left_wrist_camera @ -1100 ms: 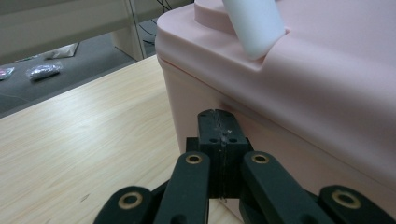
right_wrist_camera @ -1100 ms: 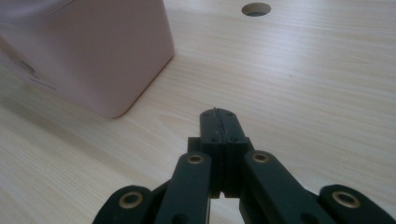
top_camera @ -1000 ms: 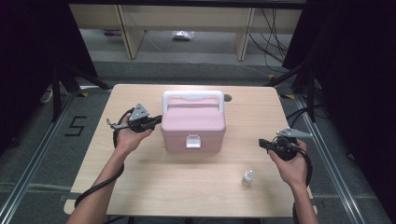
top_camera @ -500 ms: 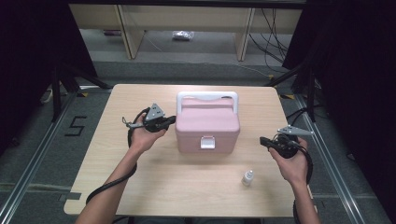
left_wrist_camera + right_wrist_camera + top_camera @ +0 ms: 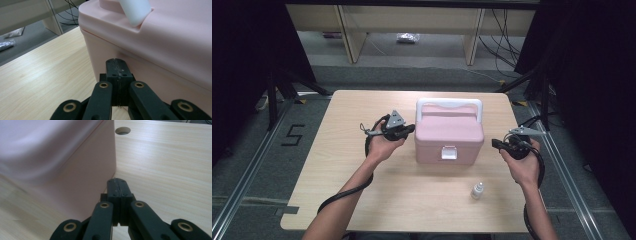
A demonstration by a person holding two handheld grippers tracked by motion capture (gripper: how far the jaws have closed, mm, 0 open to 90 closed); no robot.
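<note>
High view puts the light wooden counter [image 5: 337,165] at the centre of the room, and on it, a little right of the middle, stands the pink box [image 5: 449,135] with its white handle [image 5: 449,104] lying along the far edge of the lid. The box's long axis runs left to right across the counter, with the white latch [image 5: 448,152] on the near face, towards the person.

The box sits between the two hands. The left hand-held gripper [image 5: 408,131] is at the box's left end, its jaws pressed together with nothing between them and the tip just at, perhaps touching, the pink wall; the left gripper view has that wall directly ahead of the closed tips. The right hand-held gripper [image 5: 495,144], jaws likewise closed and empty, points in at the right end from a short way off; in the right gripper view the box's corner [image 5: 110,150] lies ahead and to the left of the tips. So the left hand is the nearer one, and I judge any further shove or squeeze on the box would act along its long axis.

A small white bottle [image 5: 477,190] stands apart, near the front right of the counter
</note>
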